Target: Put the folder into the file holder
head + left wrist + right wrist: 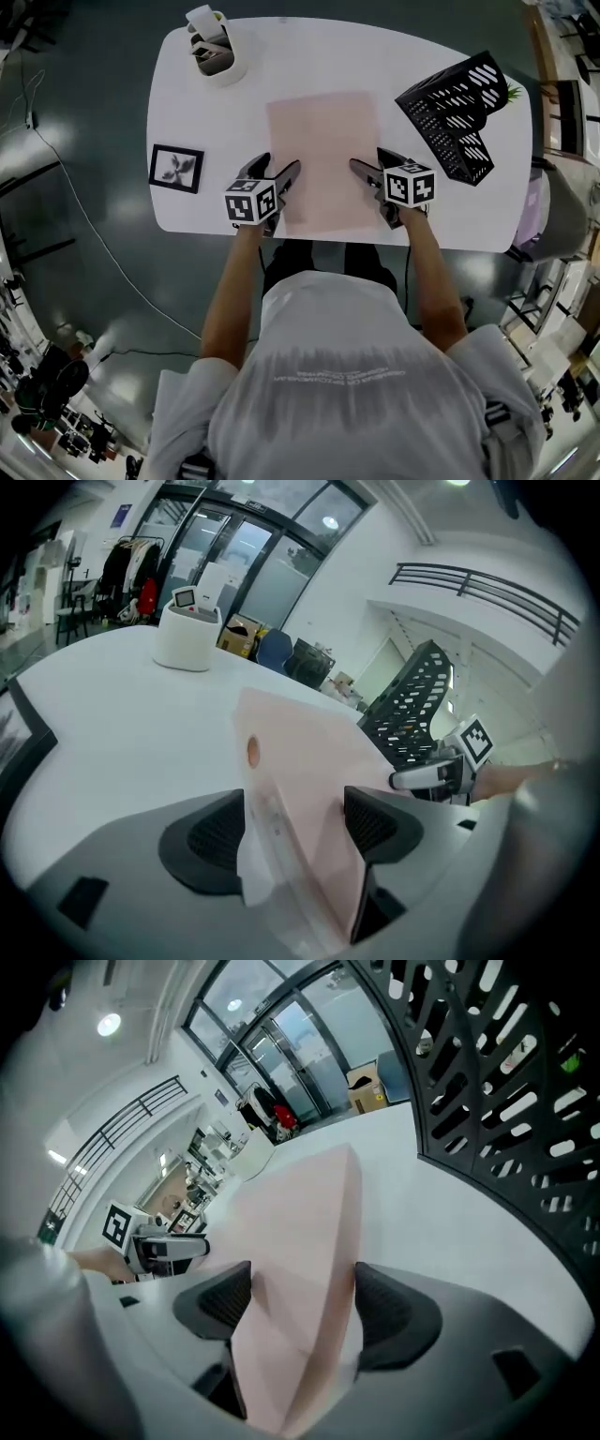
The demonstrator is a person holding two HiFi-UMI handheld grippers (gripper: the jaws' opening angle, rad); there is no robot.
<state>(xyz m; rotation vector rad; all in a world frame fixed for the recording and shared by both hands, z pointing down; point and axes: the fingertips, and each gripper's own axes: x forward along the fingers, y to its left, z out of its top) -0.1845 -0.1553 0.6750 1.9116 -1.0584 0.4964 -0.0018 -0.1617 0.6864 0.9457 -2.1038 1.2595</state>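
At the near edge of the bench (206, 112), the pink folder (323, 159) lies flat in front of us, its long axis running straight away from us towards the middle of the white top. We have one tool on each long side. The left gripper (277, 171) sits at the folder's left edge and the right gripper (375, 161) at its right edge, both close to the near corners and pointing inward and down.

Both pairs of jaws are spread wide. In the left gripper view the folder's edge passes between the two dark pads with a gap showing on each side. The right gripper view shows the same, the pink sheet rising between pads that do not press on it. So we judge that the folder is bracketed but not yet gripped, and closing on both edges is the step in hand.

What the coming move turns on is the black perforated file holder (455, 112). It stands to the right of the folder and a little farther back, apart from it and set at an angle to the folder's long axis. Our right hand is the nearer one. We expect the folder must be raised on edge and swung rightward to line up with the holder's opening, whose exact facing we cannot tell.
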